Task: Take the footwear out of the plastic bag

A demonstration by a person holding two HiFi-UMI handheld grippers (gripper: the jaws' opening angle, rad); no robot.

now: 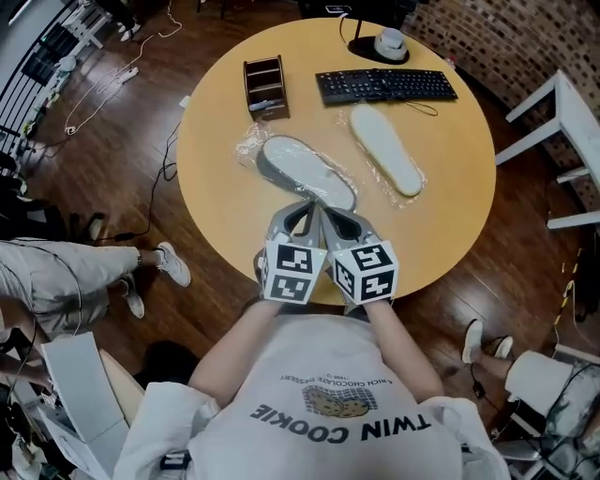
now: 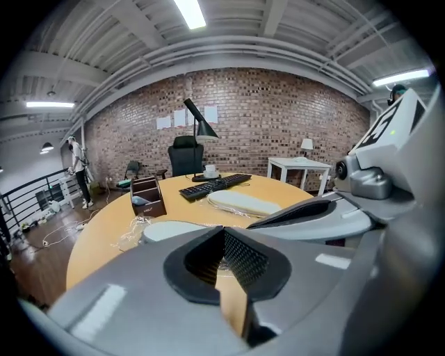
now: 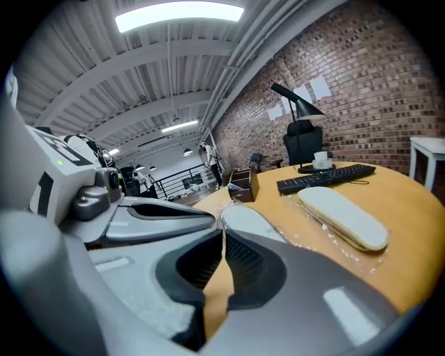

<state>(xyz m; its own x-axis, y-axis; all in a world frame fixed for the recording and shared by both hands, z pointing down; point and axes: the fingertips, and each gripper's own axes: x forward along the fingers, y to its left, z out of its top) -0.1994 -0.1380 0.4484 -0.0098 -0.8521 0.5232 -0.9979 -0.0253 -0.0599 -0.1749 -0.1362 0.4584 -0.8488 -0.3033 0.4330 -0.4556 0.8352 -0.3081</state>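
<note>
With left tool [image 2: 222, 235] and right tool [image 3: 223, 240] pressed together and empty, the light, soft slipper [image 1: 305, 171] just ahead probably slides from its slippery plastic bag [image 1: 247, 146] if pinched at the loose edge.

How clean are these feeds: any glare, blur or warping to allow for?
Head view: sharp, evenly lit, faint glints on the clear plastic bag round the grey slipper. Left gripper view: fisheye bows the ceiling beams, corners black. Right gripper view: same warp; the white ceiling strip light blows out.
</note>
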